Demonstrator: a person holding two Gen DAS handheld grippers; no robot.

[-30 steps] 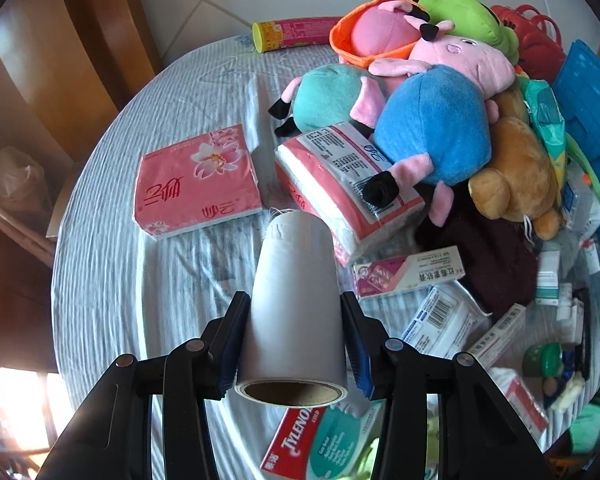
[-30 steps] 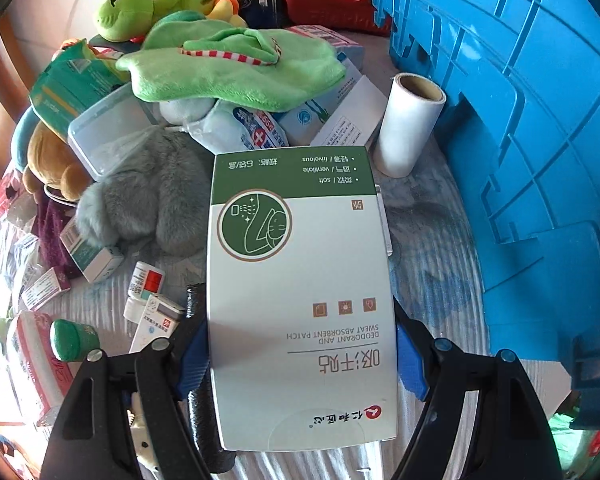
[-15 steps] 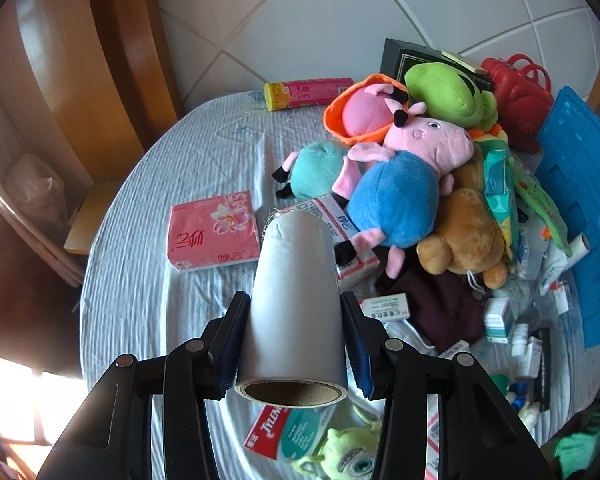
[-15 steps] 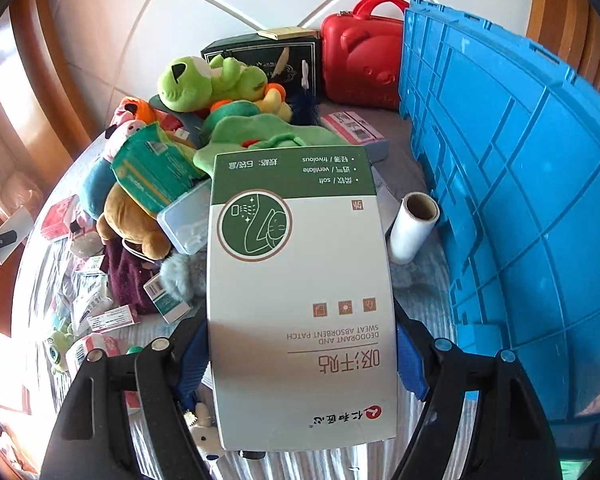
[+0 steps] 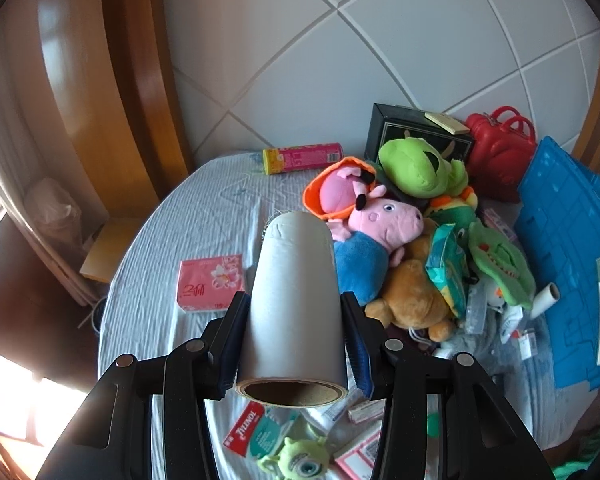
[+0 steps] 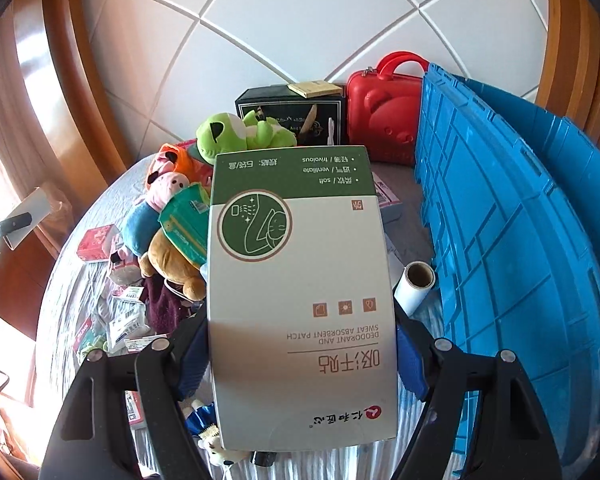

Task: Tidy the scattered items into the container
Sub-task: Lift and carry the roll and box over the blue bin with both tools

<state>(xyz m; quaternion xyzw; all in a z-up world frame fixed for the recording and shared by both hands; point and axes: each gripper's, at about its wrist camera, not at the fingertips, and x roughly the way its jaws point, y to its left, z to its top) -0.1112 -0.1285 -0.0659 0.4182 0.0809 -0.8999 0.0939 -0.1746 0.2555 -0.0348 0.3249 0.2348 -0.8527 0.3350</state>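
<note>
A white wall with diagonal grooves (image 5: pixel 380 60) and curved wooden panelling (image 5: pixel 132 80) back the round desk under a pale striped cloth (image 5: pixel 204 216). The big blue plastic crate (image 6: pixel 512 240) stands at its right edge. The right claw (image 6: pixel 300 360) pinches a green-and-white patch box (image 6: pixel 300 280); the left claw (image 5: pixel 294 344) pinches a white paper roll (image 5: pixel 294 292) above the desk

Blue crate (image 6: pixel 520 240) interior hidden (right edge cropped).

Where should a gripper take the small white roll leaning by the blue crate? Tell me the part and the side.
Grip the small white roll across its round body, near the middle, coming from the open table side on its left. The blue crate blocks its right side, and the tilted cylinder probably gives two curved flanks that fingers can close on.
</note>
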